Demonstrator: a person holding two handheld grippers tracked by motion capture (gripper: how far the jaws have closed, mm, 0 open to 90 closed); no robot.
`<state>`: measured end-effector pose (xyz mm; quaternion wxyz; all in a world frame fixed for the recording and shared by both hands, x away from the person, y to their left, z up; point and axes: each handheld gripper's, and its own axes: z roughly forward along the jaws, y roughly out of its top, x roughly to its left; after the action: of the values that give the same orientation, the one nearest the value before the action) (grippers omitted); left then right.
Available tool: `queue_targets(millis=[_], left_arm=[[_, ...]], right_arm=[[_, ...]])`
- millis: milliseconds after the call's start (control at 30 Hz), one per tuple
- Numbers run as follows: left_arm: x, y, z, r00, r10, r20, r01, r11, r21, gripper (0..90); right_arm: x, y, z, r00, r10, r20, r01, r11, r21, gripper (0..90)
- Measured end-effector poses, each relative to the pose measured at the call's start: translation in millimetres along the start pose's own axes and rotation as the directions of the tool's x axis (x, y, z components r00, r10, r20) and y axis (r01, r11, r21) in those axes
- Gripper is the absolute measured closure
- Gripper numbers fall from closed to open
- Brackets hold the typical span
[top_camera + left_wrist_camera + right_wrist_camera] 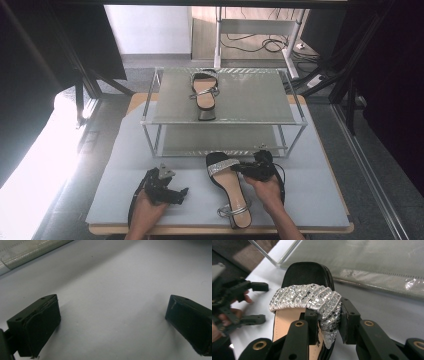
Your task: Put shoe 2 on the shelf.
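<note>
My right gripper clamps the sandal's rhinestone strap near the mat's front edge, left gripper gaping idle; next, lift toward the rack.

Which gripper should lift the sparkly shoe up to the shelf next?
The right gripper. It is already shut on the sandal by its sparkly strap, near the rack. The left gripper is open over bare mat, holding nothing.

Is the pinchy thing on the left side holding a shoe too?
No, the left gripper has its jaws wide apart over the bare grey mat, with nothing between them.
</note>
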<state>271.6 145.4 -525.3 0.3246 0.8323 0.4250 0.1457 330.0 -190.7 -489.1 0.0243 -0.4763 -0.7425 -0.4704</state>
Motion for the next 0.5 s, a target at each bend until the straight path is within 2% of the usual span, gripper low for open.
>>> queue_targets(millis=[133,500], left_arm=[[0.0,0.0,0.0,1.0000,0.000,0.000,0.000,1.0000,0.000,0.0],[0.1,0.1,-0.2,1.0000,0.001,0.000,-0.001,1.0000,0.003,0.0]], right_arm=[[2.0,4.2,-11.3,0.9998,0.016,-0.015,-0.016,1.000,0.008,71.1],[11.7,17.4,-38.1,0.9996,0.010,-0.027,-0.010,1.000,0.018,71.0]])
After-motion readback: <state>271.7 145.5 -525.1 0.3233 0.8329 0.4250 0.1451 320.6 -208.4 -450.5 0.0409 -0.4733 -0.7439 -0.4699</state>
